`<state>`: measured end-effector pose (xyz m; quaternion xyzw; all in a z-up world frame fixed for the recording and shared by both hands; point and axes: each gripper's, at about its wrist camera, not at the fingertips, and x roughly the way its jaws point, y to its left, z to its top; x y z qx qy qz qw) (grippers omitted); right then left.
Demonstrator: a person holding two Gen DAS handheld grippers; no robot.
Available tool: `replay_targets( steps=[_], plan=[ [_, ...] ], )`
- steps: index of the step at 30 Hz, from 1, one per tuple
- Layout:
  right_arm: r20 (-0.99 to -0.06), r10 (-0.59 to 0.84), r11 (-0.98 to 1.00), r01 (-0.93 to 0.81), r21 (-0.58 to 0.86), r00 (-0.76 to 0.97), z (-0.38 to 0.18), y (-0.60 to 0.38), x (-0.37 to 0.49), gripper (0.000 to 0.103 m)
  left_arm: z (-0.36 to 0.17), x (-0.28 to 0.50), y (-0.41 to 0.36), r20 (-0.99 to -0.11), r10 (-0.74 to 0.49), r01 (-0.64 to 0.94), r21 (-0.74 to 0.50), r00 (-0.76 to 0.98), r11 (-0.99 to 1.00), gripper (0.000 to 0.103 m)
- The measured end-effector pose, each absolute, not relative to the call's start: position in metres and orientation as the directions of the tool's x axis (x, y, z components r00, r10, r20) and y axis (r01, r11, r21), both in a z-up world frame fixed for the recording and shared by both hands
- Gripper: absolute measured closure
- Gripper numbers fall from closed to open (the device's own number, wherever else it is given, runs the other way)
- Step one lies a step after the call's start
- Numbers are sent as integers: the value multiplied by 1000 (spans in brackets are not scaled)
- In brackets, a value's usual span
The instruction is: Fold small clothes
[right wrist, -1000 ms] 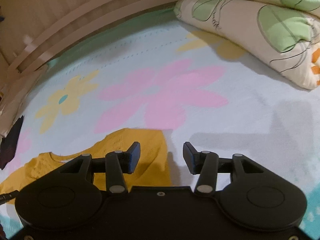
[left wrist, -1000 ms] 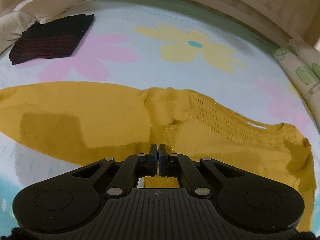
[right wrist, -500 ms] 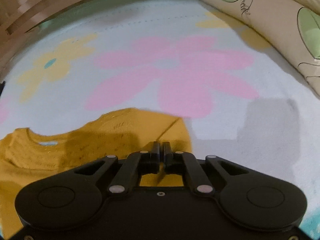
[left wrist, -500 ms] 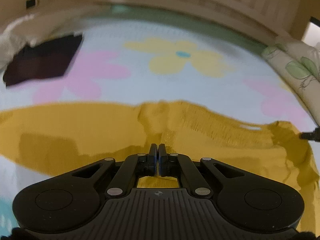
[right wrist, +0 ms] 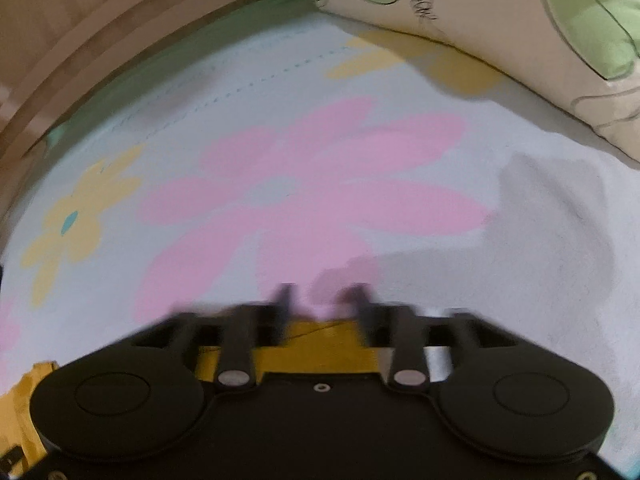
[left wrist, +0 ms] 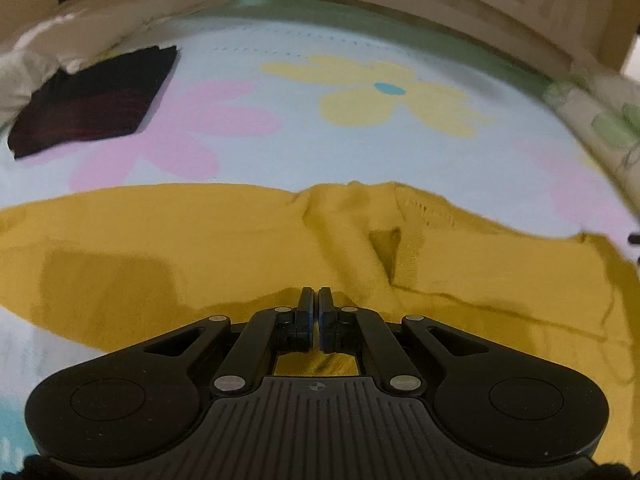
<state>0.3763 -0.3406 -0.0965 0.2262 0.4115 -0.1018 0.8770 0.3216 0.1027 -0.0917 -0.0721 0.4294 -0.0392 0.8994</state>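
Observation:
A mustard-yellow knit top [left wrist: 180,248] lies spread across the flowered bed sheet [left wrist: 360,148]. Its right part is creased and doubled over near the collar. My left gripper [left wrist: 319,304] is shut on the top's near edge, and creases run up to its fingertips. In the right wrist view a strip of the same yellow top [right wrist: 324,340] shows low between the finger bases. My right gripper [right wrist: 320,300] is blurred and its jaws are opening. Nothing is pressed between its pads, and its tips hang over the pink flower print.
A dark folded garment [left wrist: 92,100] rests at the far left of the sheet beside a white pillow [left wrist: 28,68]. A cream quilt with green leaves [right wrist: 520,20] is piled along the right. A wooden headboard [left wrist: 400,0] closes off the far side.
The right gripper went from open to shut on the top's corner half a second ago, and now stands apart again. The top's right part has been drawn in and now lies doubled over.

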Motion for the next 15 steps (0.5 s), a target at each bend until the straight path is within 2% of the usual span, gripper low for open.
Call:
replay_targets(
  steps=[2,3,4,6,11,15],
  plan=[
    [-753,11,885,344,314,658,-91,-343,366,42,-85,327,107,-756,-174,1,-224,631,975,98],
    [-749,15,894,327,307,662,-87,-343,361,42,-83,330,107,-750,-200,8,-251,631,968,90],
    [-744,22,903,307,302,667,-84,-342,356,42,-80,334,105,-742,-232,23,-280,629,960,73],
    [-735,45,917,263,299,676,-78,-335,343,42,-75,341,97,-730,-275,56,-309,625,949,57],
    [-718,146,957,86,276,681,-68,-304,320,42,-74,353,74,-729,-306,66,-339,612,938,55],
    [-713,245,967,-116,226,657,-67,-251,304,42,-82,366,68,-771,-317,8,-375,552,927,55]
  ],
)
